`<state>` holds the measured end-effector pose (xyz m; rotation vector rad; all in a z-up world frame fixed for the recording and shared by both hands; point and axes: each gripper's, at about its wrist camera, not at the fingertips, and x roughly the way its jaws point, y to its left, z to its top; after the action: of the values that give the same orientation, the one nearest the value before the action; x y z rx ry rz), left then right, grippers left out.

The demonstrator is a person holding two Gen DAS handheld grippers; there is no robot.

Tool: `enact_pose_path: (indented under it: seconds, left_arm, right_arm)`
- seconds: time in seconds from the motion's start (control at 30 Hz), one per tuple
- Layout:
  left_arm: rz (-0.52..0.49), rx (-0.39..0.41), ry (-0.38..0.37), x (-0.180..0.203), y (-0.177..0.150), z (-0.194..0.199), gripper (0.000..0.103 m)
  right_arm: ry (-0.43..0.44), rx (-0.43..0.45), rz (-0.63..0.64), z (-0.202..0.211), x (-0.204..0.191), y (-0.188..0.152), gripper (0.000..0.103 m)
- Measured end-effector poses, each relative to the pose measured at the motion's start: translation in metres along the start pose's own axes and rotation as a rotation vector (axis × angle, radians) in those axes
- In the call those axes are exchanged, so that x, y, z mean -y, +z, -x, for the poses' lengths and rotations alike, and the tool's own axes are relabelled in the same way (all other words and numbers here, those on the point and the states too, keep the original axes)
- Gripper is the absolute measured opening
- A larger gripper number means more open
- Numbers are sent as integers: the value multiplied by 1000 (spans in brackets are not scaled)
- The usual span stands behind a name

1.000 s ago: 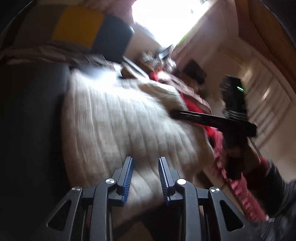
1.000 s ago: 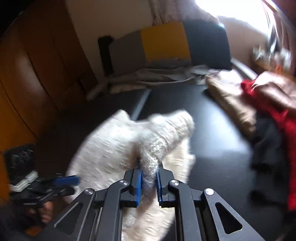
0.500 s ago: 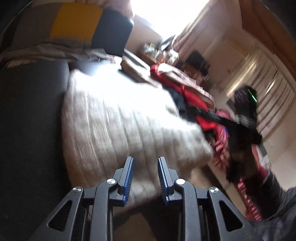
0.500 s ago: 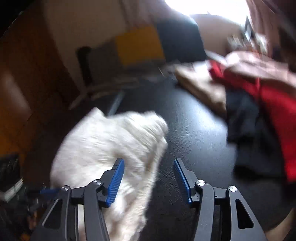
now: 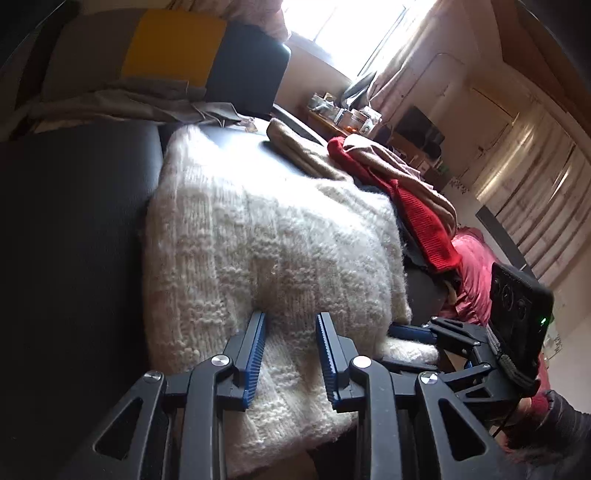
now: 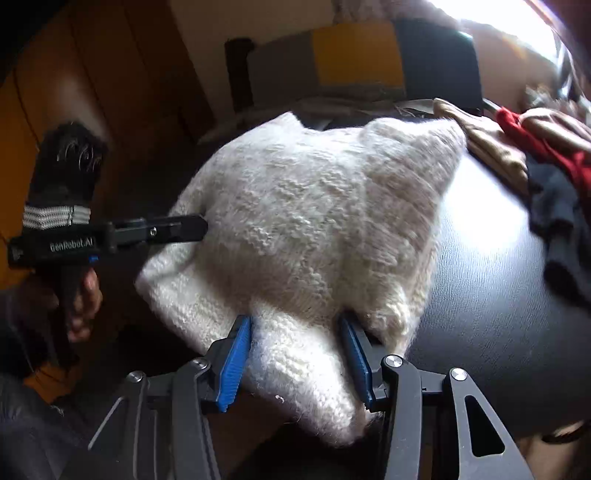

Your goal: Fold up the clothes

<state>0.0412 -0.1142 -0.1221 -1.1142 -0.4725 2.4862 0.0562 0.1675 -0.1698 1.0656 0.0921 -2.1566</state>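
Two fisheye views, each looking forward along a handheld gripper's two blue-padded fingers, low and very close over a white knitted sweater (image 5: 266, 236) lying on a dark couch (image 5: 74, 240). The left wrist view sits at the sweater's near edge and faces along the couch toward a bright window (image 5: 351, 29), with the right gripper (image 5: 413, 332) visible at its lower right. The right wrist view sits at the same edge further right, facing a striped cushion (image 6: 358, 55), with the left gripper (image 6: 184, 229) entering from the left. Both views share the sweater, the cushion and a pile of red and tan clothes (image 6: 532, 136).
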Motion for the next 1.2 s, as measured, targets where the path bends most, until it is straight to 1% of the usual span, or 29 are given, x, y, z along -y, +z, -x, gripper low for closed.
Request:
enact_pose_path:
  seconds: [0.27,0.37,0.4,0.47,0.53,0.6,0.67,0.73,0.9,1.0,1.03,1.07,1.13,1.2]
  left_arm:
    - [13,67,-81,-34,94,9,29]
    - [-61,-68,30,-44,112,-33,29]
    - [-87,-114,69,-46,117,-48,27]
    - [-164,-219,180,-48,114,-82,27]
    - [-254,-244,269,-41,99,-108,27]
    - [-244,-206,299,-37,94,-109,26]
    - [-209,-171,302,-41,90,-108,27]
    - [-172,-153,299,-45,91,-107,28]
    - [-166,-134,336,-39,93,-104,27]
    - [-135,-98,336,-40,95,-88,29]
    - [-130,-82,338,-40,95,-84,31]
    - [-101,-59,315,-45,95,-74,31]
    - [-44,-14,270,-55,94,-54,33]
    - [14,32,224,-65,94,-34,36]
  right_arm:
    - [18,18,-3,5,-5,0,51]
    - [24,24,-10,-1,-1,0,51]
    - [27,26,-13,-1,0,0,51]
    - [35,30,-19,-3,2,-1,51]
    - [43,32,-26,-5,5,0,51]
    - [46,27,-32,-6,5,1,51]
    - [49,23,-37,-6,5,2,51]
    - [48,15,-35,-7,4,4,51]
    - [31,-3,-10,-8,-2,9,53]
    - [34,-3,-12,-7,-7,12,61]
    - [40,-8,-13,-6,-9,14,67]
    - [46,-17,-11,-5,-11,18,72]
    - [58,-31,-16,0,-14,28,73]
    - [97,7,-48,14,-10,40,73]
